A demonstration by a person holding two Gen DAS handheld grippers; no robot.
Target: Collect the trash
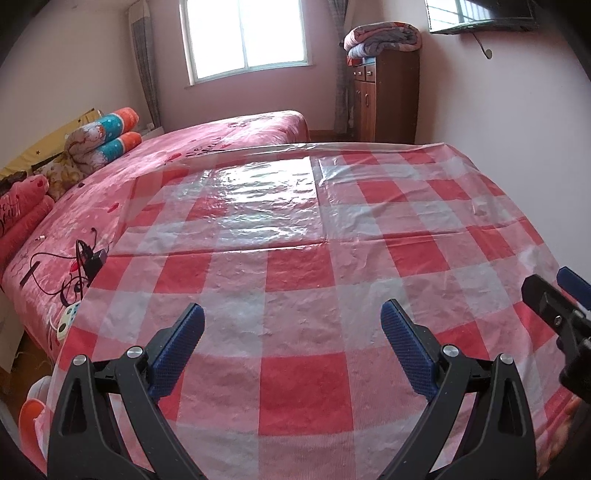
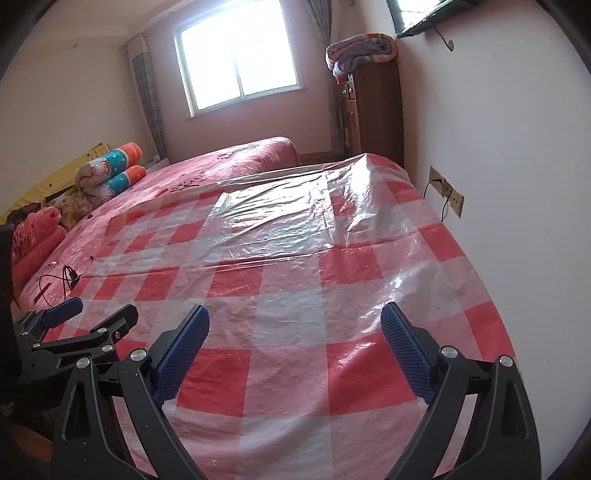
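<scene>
Trash: none visible on the red-and-white checked plastic-covered table [image 1: 295, 280], so the step looks like searching; left hand-held gripper [image 1: 291, 350] and right hand-held gripper [image 2: 295, 350] both hover empty, jaws spread wide, best swept slowly toward the far edge.

Grippers: two, a left gripper [image 1: 291, 314] and a right gripper [image 2: 295, 317], each with two blue-padded jaws set apart. One worktop under one red-checked plastic cloth [image 1: 295, 280]; one bed [image 1: 221, 144]; one window [image 1: 243, 33]; one wooden cabinet [image 1: 384, 96]. Folded quilts: one on the cabinet [image 1: 382, 35], one rolled on the bed [image 1: 107, 136].
</scene>
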